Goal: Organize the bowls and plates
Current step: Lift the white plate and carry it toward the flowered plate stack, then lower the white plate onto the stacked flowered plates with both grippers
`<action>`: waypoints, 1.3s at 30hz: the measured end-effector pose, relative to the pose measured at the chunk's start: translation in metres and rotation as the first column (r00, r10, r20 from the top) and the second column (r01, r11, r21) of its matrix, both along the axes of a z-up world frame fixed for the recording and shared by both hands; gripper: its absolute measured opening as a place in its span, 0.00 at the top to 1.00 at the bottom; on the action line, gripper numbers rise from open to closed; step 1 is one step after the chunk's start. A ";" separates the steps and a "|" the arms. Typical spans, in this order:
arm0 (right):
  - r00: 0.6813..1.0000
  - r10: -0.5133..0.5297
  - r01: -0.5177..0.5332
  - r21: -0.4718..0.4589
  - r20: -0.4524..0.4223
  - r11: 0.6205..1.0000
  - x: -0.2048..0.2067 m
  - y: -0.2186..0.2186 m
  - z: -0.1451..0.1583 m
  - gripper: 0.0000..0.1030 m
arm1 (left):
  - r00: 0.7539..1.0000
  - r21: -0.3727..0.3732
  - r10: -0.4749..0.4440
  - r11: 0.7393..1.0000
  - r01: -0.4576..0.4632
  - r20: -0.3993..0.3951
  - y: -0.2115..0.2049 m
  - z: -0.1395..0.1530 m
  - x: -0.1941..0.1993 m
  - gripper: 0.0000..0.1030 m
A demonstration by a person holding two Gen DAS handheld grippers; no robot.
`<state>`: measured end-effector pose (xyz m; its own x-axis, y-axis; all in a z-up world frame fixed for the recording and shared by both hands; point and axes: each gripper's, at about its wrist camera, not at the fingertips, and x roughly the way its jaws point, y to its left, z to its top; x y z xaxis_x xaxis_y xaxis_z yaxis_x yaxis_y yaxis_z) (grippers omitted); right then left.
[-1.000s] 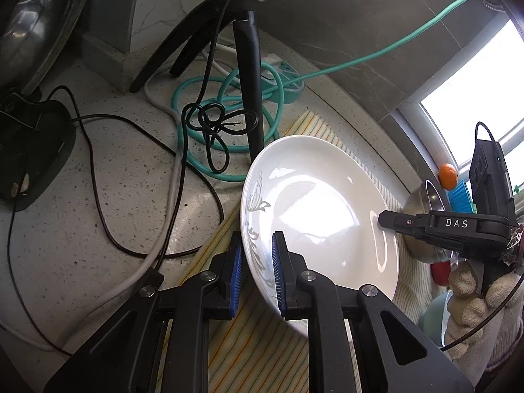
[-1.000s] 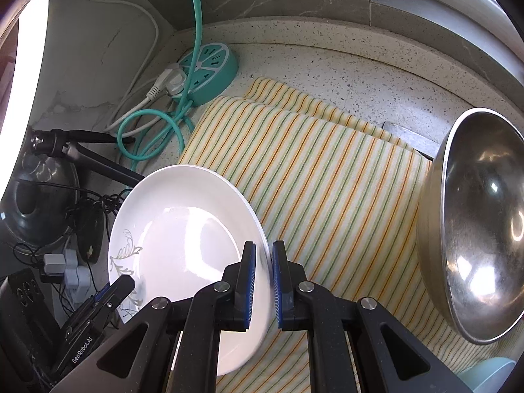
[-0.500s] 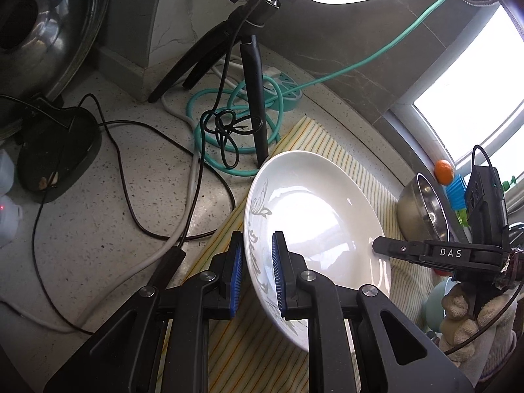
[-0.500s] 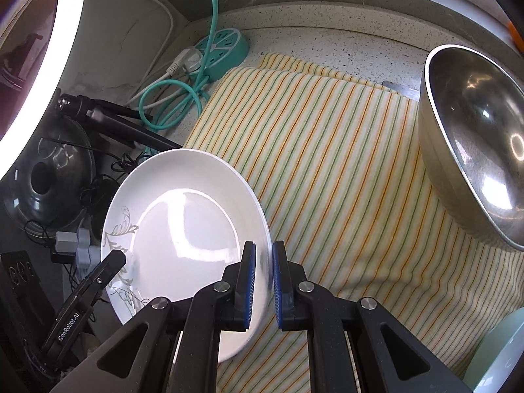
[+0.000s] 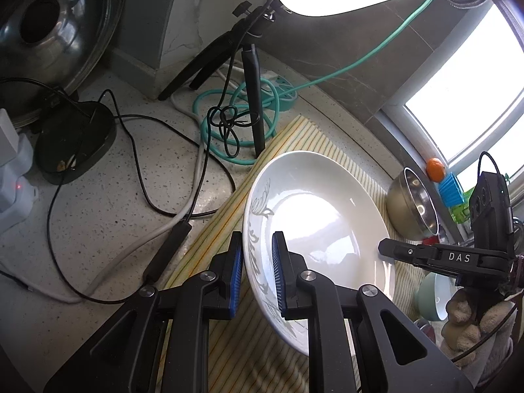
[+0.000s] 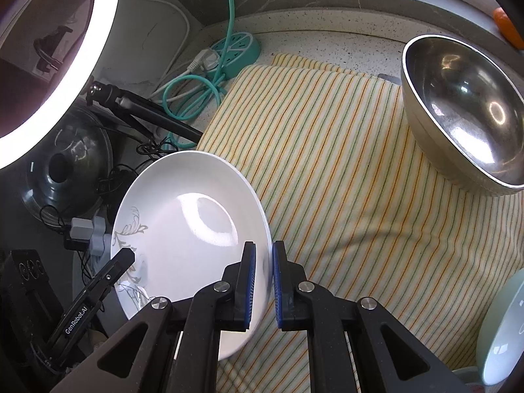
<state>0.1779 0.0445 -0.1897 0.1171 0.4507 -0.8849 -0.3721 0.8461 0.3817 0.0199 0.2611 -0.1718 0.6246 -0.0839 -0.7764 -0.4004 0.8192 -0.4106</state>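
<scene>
A white plate with a grey leaf print (image 5: 314, 226) (image 6: 183, 229) is held in the air above the striped yellow cloth (image 6: 344, 170). My left gripper (image 5: 257, 275) is shut on its near rim. My right gripper (image 6: 262, 281) is shut on the opposite rim; it shows in the left wrist view (image 5: 386, 249) at the plate's right edge. A steel bowl (image 6: 465, 111) (image 5: 412, 206) rests on the cloth's far right corner. A pale green bowl (image 6: 501, 334) (image 5: 432, 294) sits at the right edge.
A ring light on a black tripod (image 5: 252, 75), a teal power strip (image 6: 235, 49) with coiled cable, black and white cords (image 5: 137, 170) and a dark pot lid (image 5: 52, 23) crowd the counter's left. An orange (image 5: 435, 168) lies on the window sill.
Both grippers have lifted the plate higher and pulled back; the cloth, steel bowl and counter look farther away, and the ring light has come into view.
</scene>
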 end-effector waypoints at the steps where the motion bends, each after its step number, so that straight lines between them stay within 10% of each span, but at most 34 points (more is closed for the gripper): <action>1: 1.000 -0.001 0.001 0.004 0.002 1.000 -0.003 -0.002 0.002 0.91 | 1.000 0.001 0.000 1.000 0.000 0.004 -0.001 0.003 -0.002 0.85; 39: 0.976 -0.213 0.210 0.060 0.043 0.976 -0.126 -0.201 0.043 0.91 | 0.969 -0.016 -0.244 0.970 0.244 0.041 -0.160 0.035 -0.056 0.85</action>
